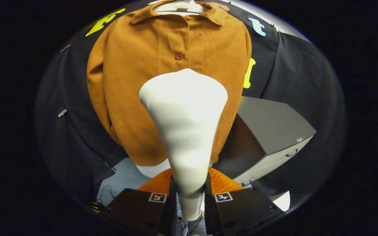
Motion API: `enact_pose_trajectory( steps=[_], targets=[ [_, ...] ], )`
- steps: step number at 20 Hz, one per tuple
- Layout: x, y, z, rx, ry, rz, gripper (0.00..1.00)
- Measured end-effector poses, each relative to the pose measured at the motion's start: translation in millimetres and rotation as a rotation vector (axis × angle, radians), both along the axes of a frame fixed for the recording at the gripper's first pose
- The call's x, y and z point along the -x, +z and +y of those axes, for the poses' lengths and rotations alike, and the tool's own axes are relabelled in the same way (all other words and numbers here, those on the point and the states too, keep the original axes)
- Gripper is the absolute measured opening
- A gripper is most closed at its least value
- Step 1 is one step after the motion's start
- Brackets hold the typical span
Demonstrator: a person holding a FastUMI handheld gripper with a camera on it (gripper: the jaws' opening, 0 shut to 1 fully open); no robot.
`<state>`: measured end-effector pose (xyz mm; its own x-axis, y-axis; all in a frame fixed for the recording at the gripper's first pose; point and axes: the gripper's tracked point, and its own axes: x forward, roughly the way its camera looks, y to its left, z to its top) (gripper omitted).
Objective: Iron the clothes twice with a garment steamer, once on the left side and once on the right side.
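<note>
An orange-brown button-up shirt hangs on a white hanger against the booth's black wall, facing me. My gripper is shut on the handle of a white garment steamer, both fingers pressing on its narrow lower part. The steamer widens upward to a broad head that sits in front of the shirt's middle, just below the second button. Whether the head touches the cloth I cannot tell. It hides the lower placket.
A grey cabinet with a drawer handle stands to the right of the shirt, close to its hem. Pale floor with thin cables shows below the shirt on the left. Black cloth hangs on both sides.
</note>
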<state>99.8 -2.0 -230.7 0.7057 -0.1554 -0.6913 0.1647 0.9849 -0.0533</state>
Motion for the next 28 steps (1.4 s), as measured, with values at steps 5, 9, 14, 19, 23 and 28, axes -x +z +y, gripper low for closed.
enact_pose_trajectory(
  steps=[5,9,14,19,23,28],
  targets=[
    [-4.3,47.1,-33.0,0.014,-0.022,-0.099,0.37],
    [-6.5,87.4,-55.4,0.010,-0.009,-0.182,0.37],
    [-5.3,126.5,-75.4,-0.003,0.035,-0.284,0.37],
    [-12.4,161.2,-88.3,-0.008,0.076,-0.396,0.37],
    [-11.9,183.8,-89.6,-0.032,0.101,-0.471,0.37],
    [-8.7,201.7,-85.2,-0.047,0.134,-0.530,0.37]
  ],
)
